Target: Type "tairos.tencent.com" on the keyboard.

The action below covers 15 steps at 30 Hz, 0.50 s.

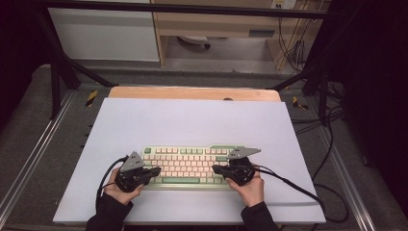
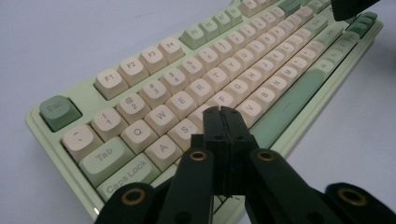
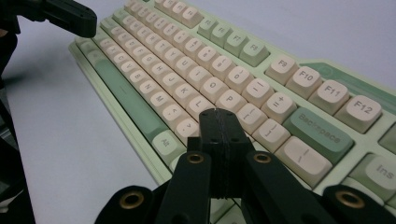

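Green-and-cream keyboard (image 1: pixel 190 166) lies between and under both empty, fully closed hand-held grippers, left (image 1: pixel 156 171) and right (image 1: pixel 216 169), tips seemingly hovering.

My table (image 1: pixel 192 94) is wood-edged under a pale sheet (image 1: pixel 192 120). Beyond it a grey floor (image 1: pixel 221 60) runs to a white cabinet (image 1: pixel 103 36) and wooden desk (image 1: pixel 211 24). Right of the table, black cables (image 1: pixel 332 144) trail.
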Tool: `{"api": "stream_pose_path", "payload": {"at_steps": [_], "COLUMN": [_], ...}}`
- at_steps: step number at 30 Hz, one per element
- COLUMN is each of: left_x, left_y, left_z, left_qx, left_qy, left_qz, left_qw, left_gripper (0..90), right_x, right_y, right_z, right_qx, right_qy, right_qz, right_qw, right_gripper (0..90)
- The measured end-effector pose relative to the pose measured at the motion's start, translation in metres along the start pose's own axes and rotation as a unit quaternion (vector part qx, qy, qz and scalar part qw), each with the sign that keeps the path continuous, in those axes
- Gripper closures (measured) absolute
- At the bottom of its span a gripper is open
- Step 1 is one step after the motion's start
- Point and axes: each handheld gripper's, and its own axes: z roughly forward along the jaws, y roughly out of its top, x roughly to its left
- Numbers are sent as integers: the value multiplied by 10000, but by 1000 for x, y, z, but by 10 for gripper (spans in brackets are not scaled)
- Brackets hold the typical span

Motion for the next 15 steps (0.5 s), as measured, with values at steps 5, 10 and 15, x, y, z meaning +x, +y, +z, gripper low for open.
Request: {"api": "stream_pose_path", "payload": {"at_steps": [5, 10, 15], "left_x": [4, 7, 10], "left_y": [-4, -6, -8], "left_z": [-2, -6, -10], "left_qx": [20, -7, -47], "left_qy": [16, 37, 65], "left_qz": [-23, -57, -87], "left_qw": [10000, 10000, 9999], "left_gripper": [897, 898, 897], "right_x": [4, 9, 13], "right_y": [7, 13, 22], "right_z": [7, 18, 30], "right_qx": [14, 61, 84], "right_qy": [-6, -8, -88], "right_qz": [-5, -3, -13], "right_qw": [10000, 10000, 9999], "right_gripper": [900, 900, 900]}}
